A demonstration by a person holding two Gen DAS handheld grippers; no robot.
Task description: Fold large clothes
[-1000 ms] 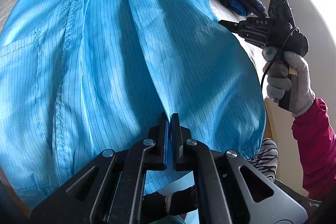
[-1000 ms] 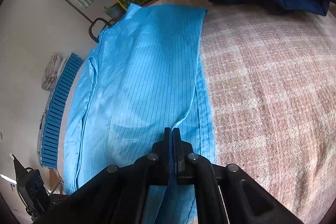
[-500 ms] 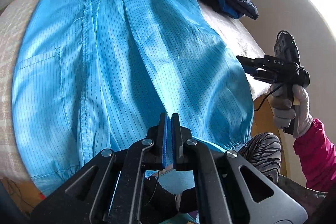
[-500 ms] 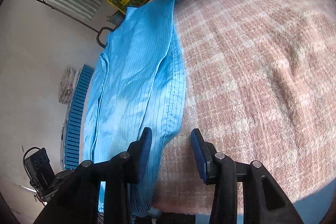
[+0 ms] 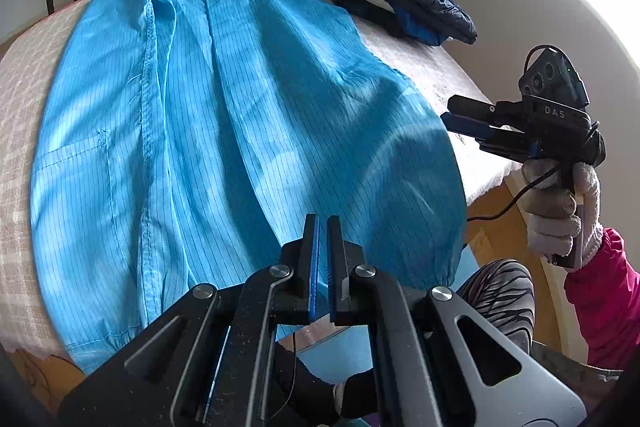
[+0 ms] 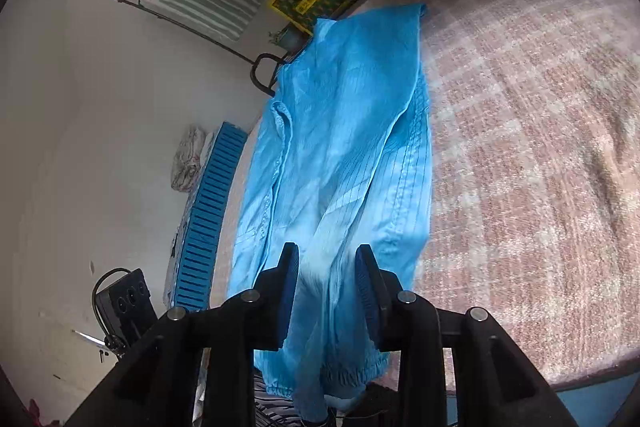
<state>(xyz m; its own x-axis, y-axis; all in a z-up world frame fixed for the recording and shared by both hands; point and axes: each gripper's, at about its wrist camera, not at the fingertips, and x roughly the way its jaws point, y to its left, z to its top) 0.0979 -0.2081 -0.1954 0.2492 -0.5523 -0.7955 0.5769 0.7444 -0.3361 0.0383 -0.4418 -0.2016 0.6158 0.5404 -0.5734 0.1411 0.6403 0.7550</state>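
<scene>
One hand-held gripper (image 5: 466, 125) marked "DAS", blue garment (image 5: 224, 131) spread

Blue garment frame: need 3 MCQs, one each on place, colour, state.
1. Where does the dark jacket pile lie?
A. on the far corner of the bed
B. on the floor
C. on the blue garment

2. What colour is the sleeve behind the right gripper?
A. grey
B. pink
C. green

3. How are the left gripper fingers?
A. wide apart
B. shut on a sock
C. shut on blue garment fabric

Key: A, pile sits beyond the garment; B, pink cuff shows; C, cloth pinched between them.
</scene>
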